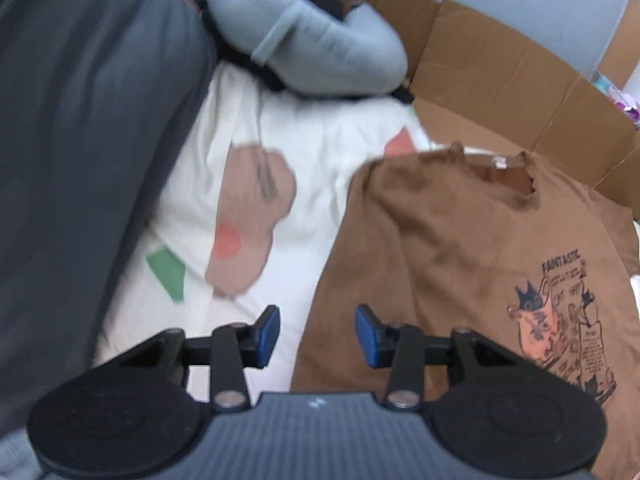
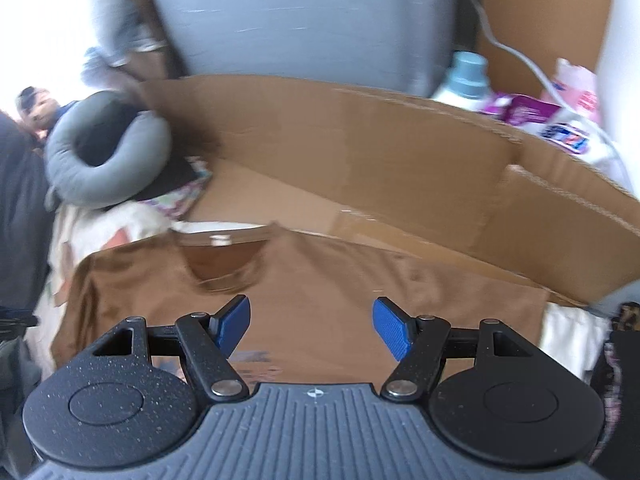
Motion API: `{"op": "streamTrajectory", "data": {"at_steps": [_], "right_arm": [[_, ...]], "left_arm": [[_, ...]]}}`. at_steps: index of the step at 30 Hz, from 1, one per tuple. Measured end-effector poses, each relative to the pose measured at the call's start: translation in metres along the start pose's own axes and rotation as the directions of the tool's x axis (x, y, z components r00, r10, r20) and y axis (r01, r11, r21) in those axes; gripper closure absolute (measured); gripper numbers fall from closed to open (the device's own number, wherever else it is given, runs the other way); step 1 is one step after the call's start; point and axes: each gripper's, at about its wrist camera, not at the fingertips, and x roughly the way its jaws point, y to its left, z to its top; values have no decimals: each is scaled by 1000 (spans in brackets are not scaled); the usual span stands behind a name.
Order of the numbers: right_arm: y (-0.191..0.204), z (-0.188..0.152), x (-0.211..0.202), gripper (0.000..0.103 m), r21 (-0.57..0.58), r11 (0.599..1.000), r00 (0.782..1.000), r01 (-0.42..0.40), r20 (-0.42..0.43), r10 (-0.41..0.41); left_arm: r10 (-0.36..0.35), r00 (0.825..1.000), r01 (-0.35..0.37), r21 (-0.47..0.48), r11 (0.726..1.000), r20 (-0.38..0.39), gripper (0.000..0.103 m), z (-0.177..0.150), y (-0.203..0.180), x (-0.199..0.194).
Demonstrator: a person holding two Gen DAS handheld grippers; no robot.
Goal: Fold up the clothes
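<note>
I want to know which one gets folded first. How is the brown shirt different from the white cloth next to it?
The brown shirt is one plain colour with a small cartoon print on its front; the white cloth has big pink, red and green patches. The brown shirt shows a neck opening; no collar shows on the white cloth. The brown shirt's edge lies over the white cloth, not under it. Both lie spread out, not yet folded.

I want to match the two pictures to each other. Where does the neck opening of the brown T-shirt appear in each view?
Left wrist view: the neck opening sits right of centre, above the middle, far beyond the open left claw.
Right wrist view: the neck opening sits left of centre, just above the open right claw.
Shared landmark: the cardboard box behind the brown T-shirt.
</note>
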Motion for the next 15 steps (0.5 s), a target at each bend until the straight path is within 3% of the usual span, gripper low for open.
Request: {"op": "streamTrajectory", "data": {"at_steps": [6,11,15], "right_arm": [[47,-23,16,29,-56,994,995,-94,34,96],[83,-46,37,29,-125,978,985,-168,9,170],[110,-65,53,29,-172,959,974,-227,-14,228]], "left_arm": [[14,999,-16,-52,999,-43,63,-18,10,20],[35,998,-39,-75,996,-61,69,-28,15,35],[50,997,-55,-92,994,-55,68,-34,16,41]]}}
